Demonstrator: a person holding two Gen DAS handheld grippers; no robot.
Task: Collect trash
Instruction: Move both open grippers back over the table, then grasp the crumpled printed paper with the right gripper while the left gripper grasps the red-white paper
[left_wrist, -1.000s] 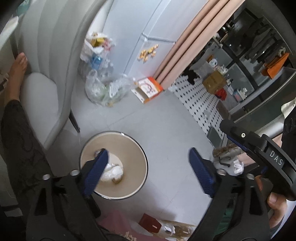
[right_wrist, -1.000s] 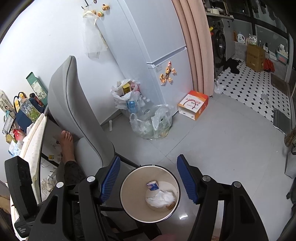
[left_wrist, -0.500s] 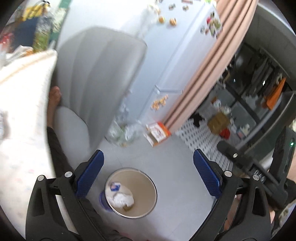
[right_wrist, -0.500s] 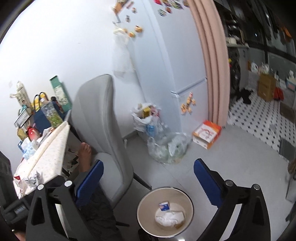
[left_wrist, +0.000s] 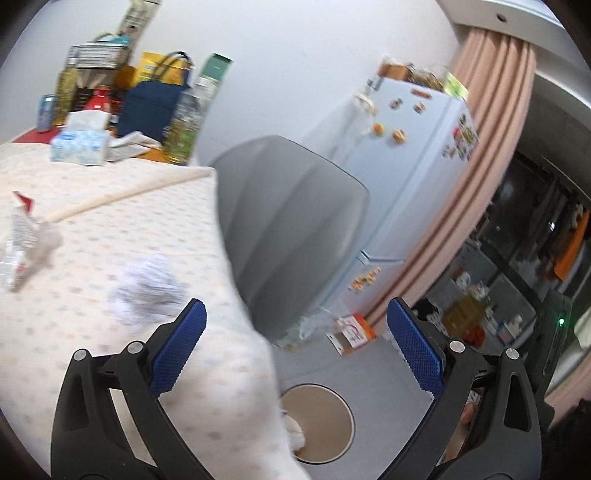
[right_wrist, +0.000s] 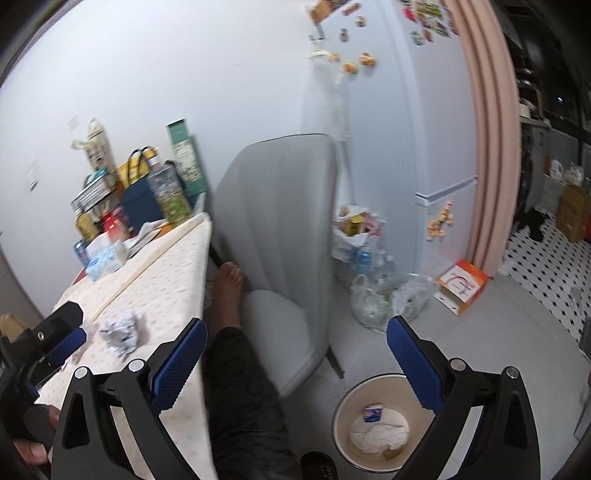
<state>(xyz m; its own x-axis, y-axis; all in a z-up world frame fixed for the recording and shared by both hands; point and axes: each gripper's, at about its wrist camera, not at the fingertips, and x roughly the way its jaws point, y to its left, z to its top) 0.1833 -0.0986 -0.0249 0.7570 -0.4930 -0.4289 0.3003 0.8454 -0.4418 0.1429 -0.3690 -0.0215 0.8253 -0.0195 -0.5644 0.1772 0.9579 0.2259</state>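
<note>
A crumpled white paper ball (left_wrist: 146, 291) lies on the dotted tablecloth (left_wrist: 92, 258), just beyond the left finger of my left gripper (left_wrist: 295, 328), which is open and empty. The same paper ball (right_wrist: 120, 332) shows in the right wrist view near the table's corner. A clear wrapper with a red end (left_wrist: 18, 243) lies farther left on the cloth. My right gripper (right_wrist: 293, 347) is open and empty above the floor. The round bin (right_wrist: 380, 424) stands on the floor below, holding white tissue and a small blue-and-white pack (right_wrist: 373, 412). The left gripper's body (right_wrist: 44, 343) shows at the left edge.
A grey chair (right_wrist: 280, 236) stands beside the table with a person's bare foot (right_wrist: 227, 288) and dark trouser leg on its seat. Bottles, bags and a tissue pack (left_wrist: 79, 144) crowd the table's far end. Plastic bags (right_wrist: 384, 295), an orange box (right_wrist: 461, 286) and a fridge (right_wrist: 406, 129) lie beyond.
Both grippers have risen from over the bin and swung left, so the table top and its paper ball have come into view. The right gripper's fingers have spread wider.
</note>
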